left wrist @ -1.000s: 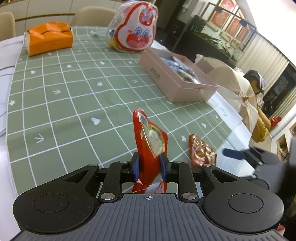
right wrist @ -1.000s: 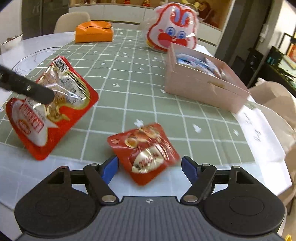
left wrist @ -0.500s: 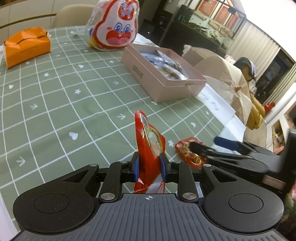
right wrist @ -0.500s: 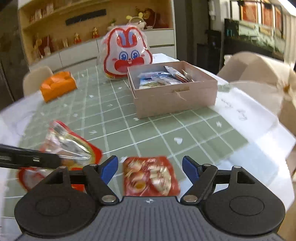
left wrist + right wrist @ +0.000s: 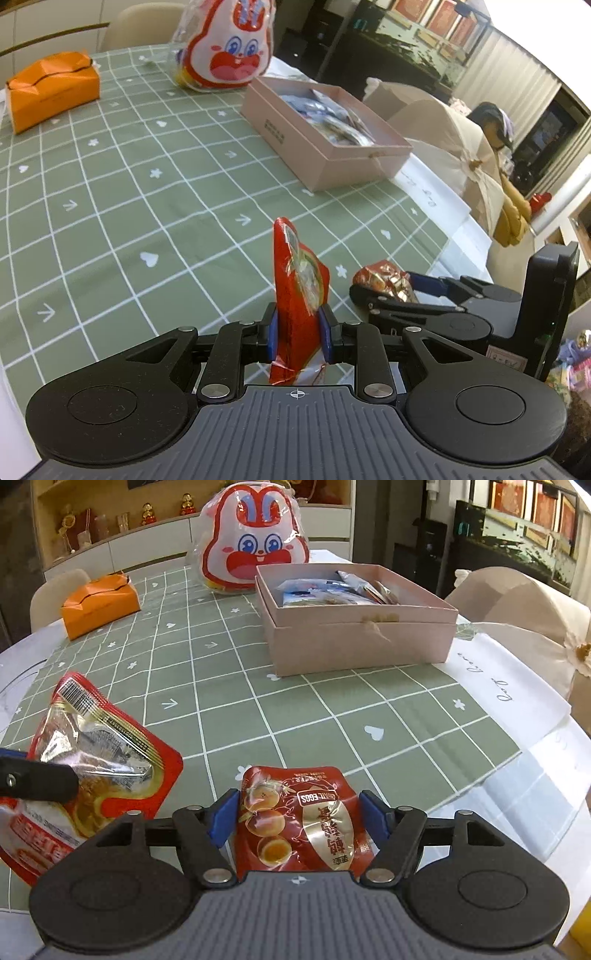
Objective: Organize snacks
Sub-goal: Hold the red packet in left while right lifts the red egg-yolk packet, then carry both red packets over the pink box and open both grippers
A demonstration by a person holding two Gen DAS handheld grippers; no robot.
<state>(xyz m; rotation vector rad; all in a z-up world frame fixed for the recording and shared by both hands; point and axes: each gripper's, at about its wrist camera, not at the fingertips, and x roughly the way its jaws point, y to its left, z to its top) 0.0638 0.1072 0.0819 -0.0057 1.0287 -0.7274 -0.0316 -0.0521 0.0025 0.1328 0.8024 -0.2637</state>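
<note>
A large red snack packet point(image 5: 295, 280) stands on edge in my left gripper point(image 5: 298, 325), which is shut on its lower part; the right wrist view shows that packet point(image 5: 99, 760) lifted at the left with a black finger point(image 5: 37, 782) across it. A smaller red quail-egg packet point(image 5: 295, 827) lies on the green checked cloth near the table's front edge. My right gripper point(image 5: 297, 812) straddles it with jaws closing, and the blue pads meet its two side edges as the foil buckles. From the left wrist view, the right gripper point(image 5: 386, 288) sits low around that packet point(image 5: 380, 275).
An open pink box point(image 5: 362, 646) with several wrapped snacks stands further back on the right. Behind it sits a rabbit-face bag point(image 5: 255, 550), and an orange tissue box point(image 5: 99, 605) at the back left. A person point(image 5: 506, 166) sits beyond covered chairs on the right.
My right gripper rolled level, moved in over the quail-egg packet and narrowed onto it. The left gripper swung slightly with the large red packet still held.
</note>
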